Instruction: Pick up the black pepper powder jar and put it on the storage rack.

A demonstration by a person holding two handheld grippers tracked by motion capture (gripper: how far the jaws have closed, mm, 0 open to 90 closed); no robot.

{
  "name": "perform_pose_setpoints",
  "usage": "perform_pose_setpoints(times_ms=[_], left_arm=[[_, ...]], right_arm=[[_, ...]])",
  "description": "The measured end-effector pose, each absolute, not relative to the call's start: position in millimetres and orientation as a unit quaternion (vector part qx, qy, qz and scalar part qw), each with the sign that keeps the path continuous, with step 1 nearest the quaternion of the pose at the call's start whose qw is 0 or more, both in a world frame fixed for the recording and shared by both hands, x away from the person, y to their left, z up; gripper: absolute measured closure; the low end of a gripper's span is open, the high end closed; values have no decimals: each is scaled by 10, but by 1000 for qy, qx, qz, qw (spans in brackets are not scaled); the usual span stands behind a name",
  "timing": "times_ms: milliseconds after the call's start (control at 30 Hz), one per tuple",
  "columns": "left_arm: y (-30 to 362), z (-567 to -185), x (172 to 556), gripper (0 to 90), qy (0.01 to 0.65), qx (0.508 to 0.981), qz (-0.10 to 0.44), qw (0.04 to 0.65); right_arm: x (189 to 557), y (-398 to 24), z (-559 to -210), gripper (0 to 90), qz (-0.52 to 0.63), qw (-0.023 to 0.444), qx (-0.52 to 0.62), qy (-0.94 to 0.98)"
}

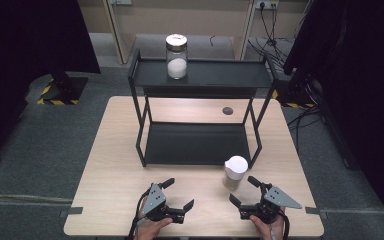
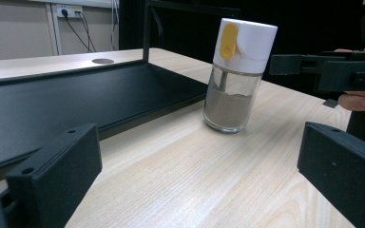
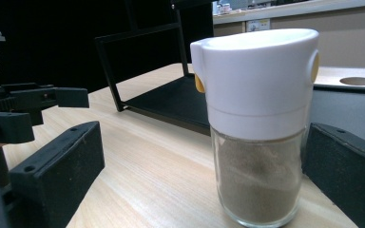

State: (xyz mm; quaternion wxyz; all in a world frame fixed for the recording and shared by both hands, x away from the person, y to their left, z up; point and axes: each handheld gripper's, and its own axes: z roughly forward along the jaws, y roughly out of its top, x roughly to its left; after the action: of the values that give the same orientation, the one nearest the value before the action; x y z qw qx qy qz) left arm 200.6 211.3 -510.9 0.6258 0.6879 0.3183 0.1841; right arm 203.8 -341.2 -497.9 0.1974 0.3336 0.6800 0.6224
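Note:
A glass shaker (image 1: 234,172) with a white cap and brown powder stands upright on the table, just in front of the rack. My right gripper (image 1: 243,190) is open right behind it. In the right gripper view the shaker (image 3: 256,128) looms close, standing near the right-hand jaw with a wide gap to the other. My left gripper (image 1: 180,194) is open and holds nothing, off to the left on the table's near side. From it, the shaker (image 2: 235,80) shows a yellow tab on its cap, with the right gripper (image 2: 323,69) beyond.
A black two-tier rack (image 1: 200,75) stands mid-table; its lower tray (image 1: 195,142) lies bare. A glass jar (image 1: 176,56) with white contents stands on the top shelf at the left. A round hole (image 1: 227,110) sits in the tabletop behind the rack.

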Motion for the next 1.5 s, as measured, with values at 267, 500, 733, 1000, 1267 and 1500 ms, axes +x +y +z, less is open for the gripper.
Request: perform_pose_setpoints(times_ms=[267,500,733,1000,1267,1500], left_arm=[[2114,-5111,2008,1,319,688,183,626],[2117,-5113,2008,1,319,688,182,626],[2115,-5114,2009,1,320,689,181,625],[2117,-5118,2013,1,322,687,180,626],[2116,-5122,2015,1,323,687,178,626],[2121,-5123,2019,1,326,686,178,626]], right_arm=[[2139,-3325,-4939,7,609,216,339,684],[2266,-3229,-4915,14,592,233,341,692],[2369,-3196,-4918,48,586,241,342,694],[2453,-3139,-4895,134,568,247,347,704],[2508,-3138,-4892,266,563,244,341,712],[2505,-3132,-4874,303,561,246,335,716]])
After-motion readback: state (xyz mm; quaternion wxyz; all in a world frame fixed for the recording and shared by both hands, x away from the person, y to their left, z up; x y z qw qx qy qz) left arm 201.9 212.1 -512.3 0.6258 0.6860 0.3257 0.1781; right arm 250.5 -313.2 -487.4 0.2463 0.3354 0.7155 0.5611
